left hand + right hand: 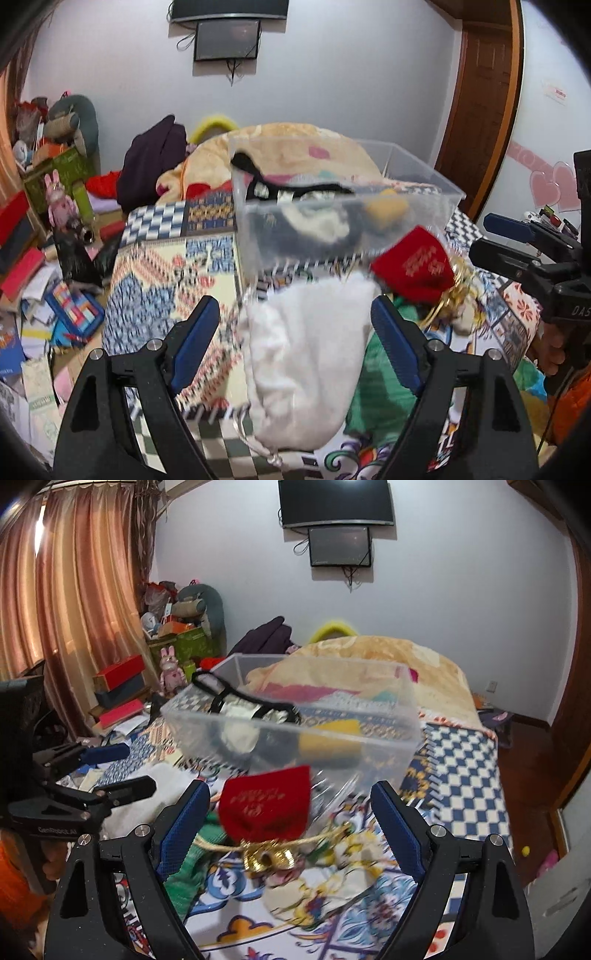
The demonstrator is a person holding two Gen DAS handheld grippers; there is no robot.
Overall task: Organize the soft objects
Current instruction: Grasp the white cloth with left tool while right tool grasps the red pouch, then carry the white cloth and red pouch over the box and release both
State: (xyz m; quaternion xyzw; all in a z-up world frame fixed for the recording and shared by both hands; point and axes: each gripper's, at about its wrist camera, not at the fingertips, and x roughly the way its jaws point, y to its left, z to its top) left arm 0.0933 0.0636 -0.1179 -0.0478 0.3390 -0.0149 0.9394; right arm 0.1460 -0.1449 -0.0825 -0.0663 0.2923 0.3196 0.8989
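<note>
A clear plastic bin (424, 177) stands on the patterned bed and holds dark, white and yellow soft items; it also shows in the right wrist view (388, 734). A white drawstring pouch (306, 354) lies between the fingers of my open left gripper (295, 332). A red pouch (413, 262) with a gold cord lies in front of the bin. In the right wrist view the red pouch (264, 805) lies between the fingers of my open right gripper (291, 812). A green cloth (188, 871) lies beside it. The left gripper (122, 768) shows at the left.
A beige blanket (406, 657) is heaped behind the bin. A dark garment (151, 162) lies at the bed's far end. Boxes, books and plush toys (59, 206) crowd the floor on the left. A door (480, 92) stands at the right.
</note>
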